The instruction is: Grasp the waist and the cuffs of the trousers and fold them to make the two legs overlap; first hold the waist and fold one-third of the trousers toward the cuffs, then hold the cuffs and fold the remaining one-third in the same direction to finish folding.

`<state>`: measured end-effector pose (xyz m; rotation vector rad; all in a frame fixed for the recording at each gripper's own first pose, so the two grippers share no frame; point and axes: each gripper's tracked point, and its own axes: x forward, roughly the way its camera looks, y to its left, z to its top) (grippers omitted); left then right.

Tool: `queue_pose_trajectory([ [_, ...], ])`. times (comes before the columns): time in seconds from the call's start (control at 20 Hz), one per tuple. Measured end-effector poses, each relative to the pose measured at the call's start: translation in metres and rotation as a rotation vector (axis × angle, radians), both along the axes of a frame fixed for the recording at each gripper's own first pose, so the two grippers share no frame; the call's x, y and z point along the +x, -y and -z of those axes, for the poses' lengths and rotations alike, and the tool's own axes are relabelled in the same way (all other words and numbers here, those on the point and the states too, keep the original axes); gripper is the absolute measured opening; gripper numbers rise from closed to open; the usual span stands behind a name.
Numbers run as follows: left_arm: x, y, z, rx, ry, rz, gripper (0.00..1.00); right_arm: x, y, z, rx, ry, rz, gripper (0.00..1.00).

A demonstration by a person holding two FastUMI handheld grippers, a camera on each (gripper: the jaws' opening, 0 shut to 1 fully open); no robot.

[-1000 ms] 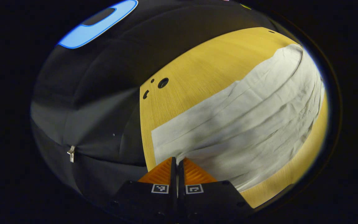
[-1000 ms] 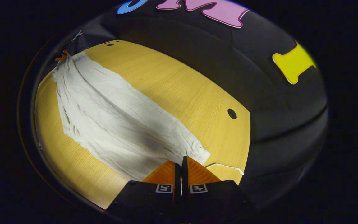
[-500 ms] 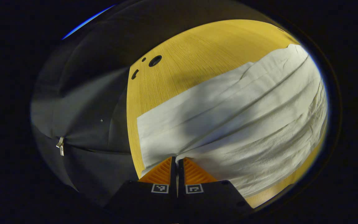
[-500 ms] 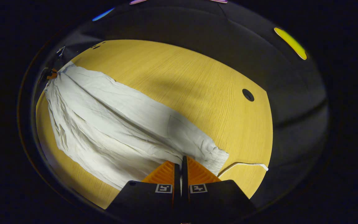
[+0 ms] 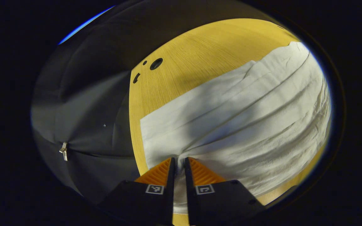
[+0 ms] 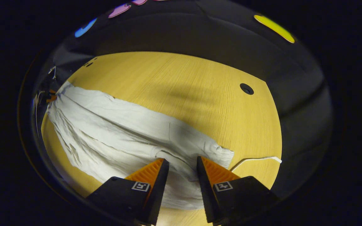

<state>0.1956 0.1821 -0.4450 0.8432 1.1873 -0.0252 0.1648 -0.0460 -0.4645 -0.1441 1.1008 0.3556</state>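
Directly beneath right gripper [image 6: 182,163]: trousers [image 6: 121,138].

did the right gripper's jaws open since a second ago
Yes. The right gripper had its jaws together; now they stand apart over the trousers lying on the table.

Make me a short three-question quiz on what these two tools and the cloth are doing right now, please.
1. True or false: the right tool is open over the white cotton trousers.
2. On what do the trousers lie: A) the yellow wooden table, B) a blue plastic tray, C) a grey floor?
3. What white thing trails off the trousers' waist end, beside the right tool?

Key: 1 true. 2 A. 3 the thin white drawstring.
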Motion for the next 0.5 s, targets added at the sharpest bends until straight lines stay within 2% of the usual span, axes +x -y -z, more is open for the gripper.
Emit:
queue_pose_trajectory([
  [0.05, 0.0, -0.002, -0.003, -0.001, 0.009, -0.004, 0.3, 0.001, 0.001, -0.009, 0.044, 0.018, 0.056, 0.61],
  [0.1, -0.002, -0.005, -0.007, -0.002, 0.017, -0.009, 0.48, 0.002, 0.003, -0.02, 0.094, 0.028, 0.132, 0.62],
  [0.15, -0.004, -0.007, -0.01, -0.008, 0.025, -0.014, 0.53, 0.001, 0.007, -0.029, 0.155, 0.037, 0.223, 0.63],
  [0.2, -0.007, -0.008, -0.013, -0.015, 0.031, -0.022, 0.68, 0.001, 0.009, -0.041, 0.218, 0.046, 0.316, 0.67],
  [0.25, -0.01, -0.008, -0.017, -0.028, 0.037, -0.028, 0.72, 0.0, 0.016, -0.051, 0.269, 0.052, 0.406, 0.7],
  [0.3, -0.013, -0.008, -0.021, -0.044, 0.04, -0.035, 0.86, -0.005, 0.025, -0.058, 0.306, 0.052, 0.489, 0.75],
  [0.4, -0.023, -0.009, -0.029, -0.069, 0.037, -0.045, 0.97, -0.023, 0.041, -0.065, 0.349, 0.037, 0.634, 0.75],
  [0.5, -0.031, -0.012, -0.041, -0.073, 0.055, -0.043, 0.98, -0.045, 0.053, -0.064, 0.389, 0.023, 0.742, 0.75],
])
